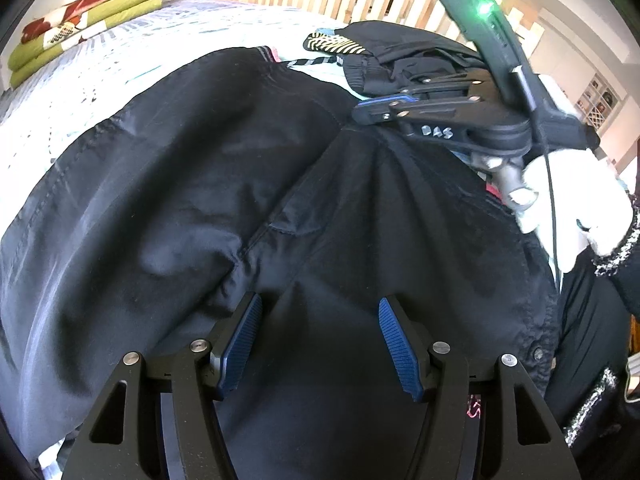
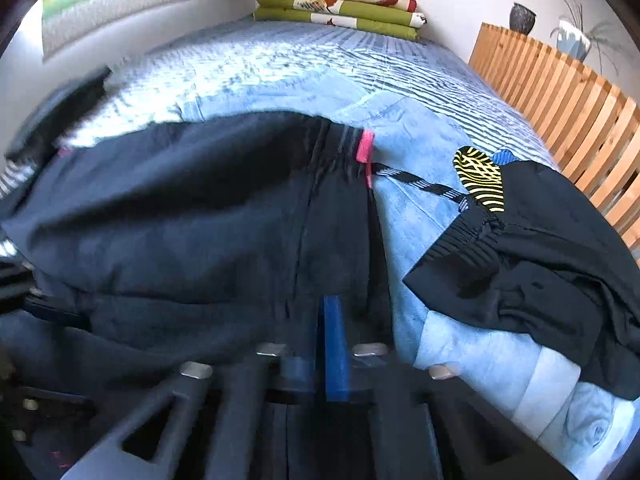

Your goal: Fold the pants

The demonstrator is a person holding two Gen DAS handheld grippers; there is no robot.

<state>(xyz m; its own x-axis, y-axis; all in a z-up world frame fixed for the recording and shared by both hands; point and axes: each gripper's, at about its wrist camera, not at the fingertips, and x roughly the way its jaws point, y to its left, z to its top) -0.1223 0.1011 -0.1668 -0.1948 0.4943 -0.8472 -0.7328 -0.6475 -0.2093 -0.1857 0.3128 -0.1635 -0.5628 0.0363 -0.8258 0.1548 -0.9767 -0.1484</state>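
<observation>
Bed (image 2: 280,68) with pale blue quilt, dark pants (image 1: 200,180) spread across it.
Left gripper (image 1: 320,344): jaws spread, hovering over the pants' cloth. Right gripper (image 2: 330,344): jaws pressed together at the pants' edge; whether cloth sits between, cannot tell. Second dark garment (image 2: 540,248) lies beside.

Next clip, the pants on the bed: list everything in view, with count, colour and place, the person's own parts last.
pants: one, black, spread on the bed
second garment: one, black, bunched right of the pants
drawstring: one, black-and-white, between both garments
patterned item: one, yellow-black, at the second garment's top edge
bedspread: one, pale blue
folded blankets: one stack, green, red, white, far end
slatted rail: one, wooden, right of the bed
left gripper: open over the pants
right gripper: shut at the pants' edge
gloved hand: white, holding the right gripper
</observation>
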